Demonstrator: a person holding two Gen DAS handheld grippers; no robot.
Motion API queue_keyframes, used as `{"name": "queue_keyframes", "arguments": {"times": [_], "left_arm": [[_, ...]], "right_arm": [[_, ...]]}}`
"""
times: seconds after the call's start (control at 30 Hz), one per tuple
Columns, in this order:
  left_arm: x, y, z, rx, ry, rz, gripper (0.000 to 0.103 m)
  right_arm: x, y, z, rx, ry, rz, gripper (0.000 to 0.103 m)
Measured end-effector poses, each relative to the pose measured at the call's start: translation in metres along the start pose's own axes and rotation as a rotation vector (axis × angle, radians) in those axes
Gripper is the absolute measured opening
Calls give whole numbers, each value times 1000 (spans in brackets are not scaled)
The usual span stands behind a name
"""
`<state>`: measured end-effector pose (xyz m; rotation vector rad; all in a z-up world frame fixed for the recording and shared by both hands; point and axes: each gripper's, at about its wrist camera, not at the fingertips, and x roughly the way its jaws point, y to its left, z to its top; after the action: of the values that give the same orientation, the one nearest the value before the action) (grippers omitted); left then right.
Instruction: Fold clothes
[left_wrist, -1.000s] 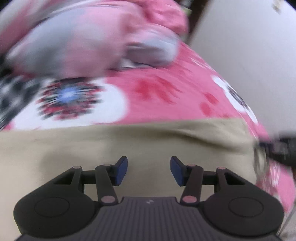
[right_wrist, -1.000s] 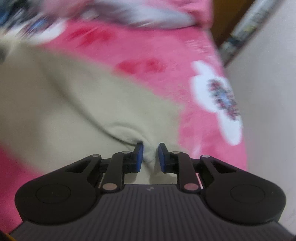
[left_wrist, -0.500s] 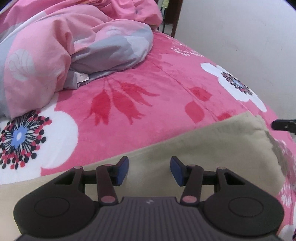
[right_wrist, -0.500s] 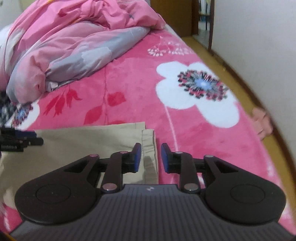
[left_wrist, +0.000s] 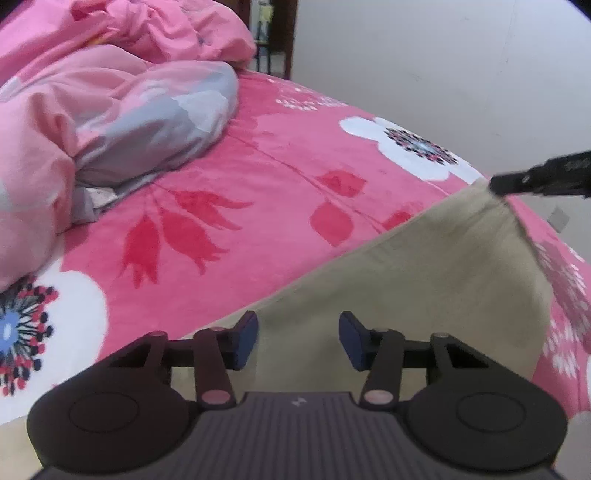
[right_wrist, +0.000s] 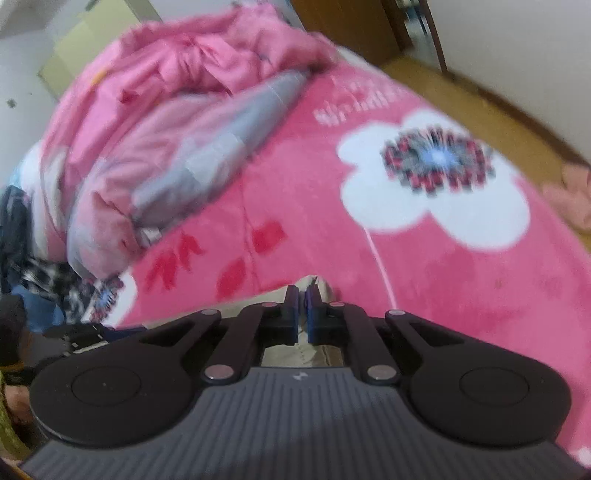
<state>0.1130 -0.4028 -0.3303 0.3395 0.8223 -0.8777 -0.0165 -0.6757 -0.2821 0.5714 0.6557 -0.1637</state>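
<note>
A bed fills both views, spread with a pink blanket printed with red leaves and white flowers, a plain pale wall rising beyond it.

In the left wrist view, a rumpled pink and grey duvet is heaped at the far left of the bed. The beige garment lies on the blanket in the lower right, one corner drawn up toward a dark gripper tip at the right edge, the right gripper, which touches that corner. The left gripper hovers over the near edge of the cloth with its blue pads apart; the fabric sits under the gap, but neither pad presses on it.

In the right wrist view, blurred, the right gripper's pads stand almost together, with a beige fold pinched between them and more beige showing beneath the linkage. The duvet lies at upper left, dark and checked clothes are piled at the left edge, and a wooden floor with a pink slipper-like shape runs beside the bed at right.

The step in hand looks like gripping the garment's two corners before a fold. One corner seems secured; next, the left gripper likely needs to drop onto its edge and close, so both can carry the cloth over together. A one-sided lift would probably skew the fold.
</note>
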Motion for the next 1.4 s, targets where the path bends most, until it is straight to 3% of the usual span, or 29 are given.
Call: {"name": "queue_keyframes", "arguments": {"times": [0.2, 0.33, 0.4, 0.47, 0.53, 0.6, 0.67, 0.73, 0.8, 0.87, 0.93, 1.0, 1.07, 1.23, 1.27, 1.4], "left_arm": [[2, 10, -2, -24, 11, 67, 50], [7, 12, -7, -19, 14, 115, 51], [5, 13, -8, -25, 3, 141, 51], [2, 16, -9, -43, -15, 161, 51], [-1, 20, -10, -73, -27, 180, 51], [-5, 26, -11, -110, -38, 191, 51], [-13, 33, -12, -154, -49, 189, 51], [-27, 43, -15, -210, -55, 176, 51], [-51, 57, -20, -269, -62, 161, 51], [-79, 73, -27, -329, -72, 149, 56], [-118, 99, -41, -419, -79, 148, 58], [-157, 129, -58, -513, -66, 163, 58], [-204, 161, -82, -607, -44, 214, 58], [-329, 240, -164, -858, 65, 406, 59], [-348, 253, -184, -916, 89, 442, 60], [-390, 290, -265, -1141, 148, 499, 62]], "right_arm": [[10, 0, 11, -36, -44, -7, 2], [47, -25, 2, -8, 47, -170, 5], [39, -33, 2, 48, -2, -208, 6], [18, -29, 3, 73, -70, -167, 6], [9, -12, 2, 12, -52, -82, 6], [15, 6, -3, -52, 30, 47, 6], [33, 14, -9, -78, 101, 95, 6], [52, 2, -13, -23, 123, 21, 4], [65, -17, -15, 75, 95, -98, 0], [43, -37, -13, 310, -35, -85, 5], [16, -35, -17, 372, -81, -110, 7], [-5, -28, -27, 436, -53, -96, 11], [-21, -19, -44, 520, 13, -70, 24], [-38, 16, -103, 704, 141, -48, 36], [-40, 21, -115, 749, 152, -49, 41], [-39, 35, -151, 901, 162, -50, 43]]}}
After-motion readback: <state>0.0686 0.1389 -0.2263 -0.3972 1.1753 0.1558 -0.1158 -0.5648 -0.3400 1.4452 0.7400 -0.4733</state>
